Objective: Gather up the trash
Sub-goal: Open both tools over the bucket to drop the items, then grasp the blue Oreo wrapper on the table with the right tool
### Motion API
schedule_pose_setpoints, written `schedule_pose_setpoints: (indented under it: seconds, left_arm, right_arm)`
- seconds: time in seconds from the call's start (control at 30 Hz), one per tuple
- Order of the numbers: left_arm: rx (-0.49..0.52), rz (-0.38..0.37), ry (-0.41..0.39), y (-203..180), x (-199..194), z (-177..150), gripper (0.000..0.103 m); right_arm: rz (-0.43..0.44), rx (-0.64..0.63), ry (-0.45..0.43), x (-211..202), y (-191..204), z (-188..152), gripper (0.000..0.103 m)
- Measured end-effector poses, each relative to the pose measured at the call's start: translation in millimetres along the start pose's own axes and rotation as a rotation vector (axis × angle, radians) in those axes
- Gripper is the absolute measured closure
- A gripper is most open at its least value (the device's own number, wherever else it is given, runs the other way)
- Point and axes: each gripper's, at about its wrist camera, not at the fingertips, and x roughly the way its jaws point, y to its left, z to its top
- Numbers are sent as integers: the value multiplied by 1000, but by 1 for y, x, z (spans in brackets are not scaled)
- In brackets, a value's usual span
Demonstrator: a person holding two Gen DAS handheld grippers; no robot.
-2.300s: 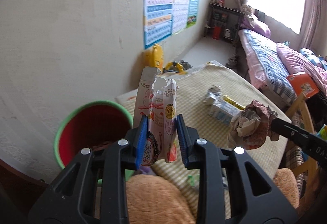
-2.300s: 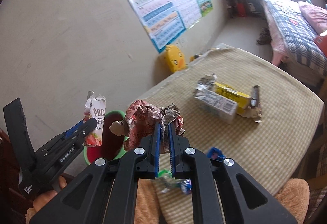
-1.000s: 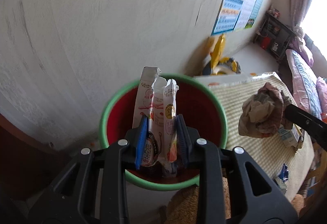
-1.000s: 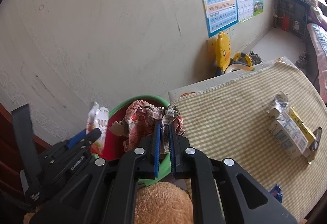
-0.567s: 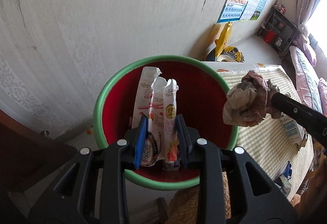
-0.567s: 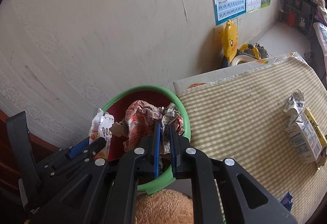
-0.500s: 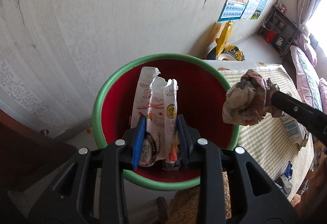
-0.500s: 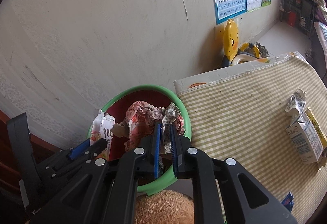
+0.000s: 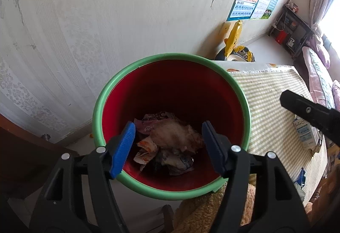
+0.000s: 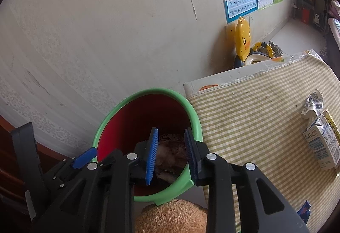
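Starting at your left, the left gripper (image 9: 167, 148) hangs over the mouth of the red bin with the green rim (image 9: 170, 56); its jaws are opening, already well apart, with nothing between the pads, and through the gap you look straight down on the crumpled wrappers (image 9: 167, 141) lying at the bottom of the bin. Just to its right, your right gripper (image 10: 171, 153) sits over the table-side part of the same bin, jaws opening but narrower, also empty, with only the dropped wad visible below between them. So both claws are free, and the next pickup turns on what lies further right: the trash left on the checked tablecloth (image 10: 250, 114). The milk carton (image 10: 323, 148) lies well apart from the bin, toward the far right edge of the right wrist view, its long axis running roughly away from you and slightly across, with a crushed carton (image 10: 313, 105) just behind it and touching or nearly so. A small blue wrapper (image 10: 303, 211) lies nearer you at the table's front. Your right hand is plainly the nearer one to all three; the left would have to cross over the bin.
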Motion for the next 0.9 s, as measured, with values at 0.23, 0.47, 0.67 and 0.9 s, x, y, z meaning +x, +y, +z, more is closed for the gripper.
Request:
schedule_pose_setpoints:
  seconds: [0.23, 0.47, 0.67, 0.9]
  left_arm:
    - [52, 9, -34, -15, -15, 2, 40]
    - [118, -69, -60, -53, -38, -4, 40]
    - [219, -140, -63, -101, -54, -21, 40]
    - [340, -182, -70, -154, -67, -49, 40]
  right_arm:
    - [32, 53, -31, -39, -12, -10, 76]
    - [20, 136, -41, -92, -46, -48, 69]
    - [-45, 261, -29, -130, -97, -85, 69]
    - [-127, 406, 42, -136, -152, -132, 67]
